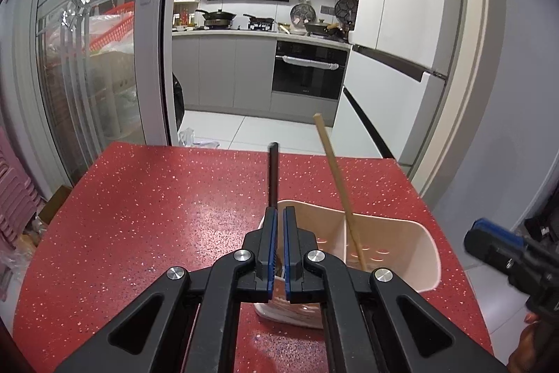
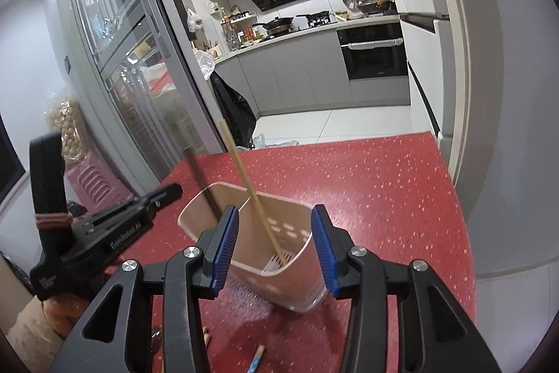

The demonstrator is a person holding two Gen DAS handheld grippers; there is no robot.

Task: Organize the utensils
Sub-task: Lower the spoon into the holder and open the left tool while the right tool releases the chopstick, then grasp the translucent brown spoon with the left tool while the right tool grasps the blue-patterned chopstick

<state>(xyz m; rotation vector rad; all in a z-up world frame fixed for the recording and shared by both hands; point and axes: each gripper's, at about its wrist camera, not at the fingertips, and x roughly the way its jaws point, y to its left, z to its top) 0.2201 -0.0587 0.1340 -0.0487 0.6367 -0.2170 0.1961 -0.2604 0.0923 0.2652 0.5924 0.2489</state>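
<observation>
Two sticks upright in pink caddy (image 2: 258, 233) on red table (image 2: 384, 191): wooden chopstick (image 2: 251, 194) in right compartment, black chopstick (image 1: 272, 177) at left wall, long axis near vertical. Left gripper (image 1: 278, 215) nearer: pads almost together beside black stick, whether pinched on it unclear. Right gripper (image 2: 276, 226) spread wide, empty, straddling caddy. More pieces flat on table below right jaws, likely next.
</observation>
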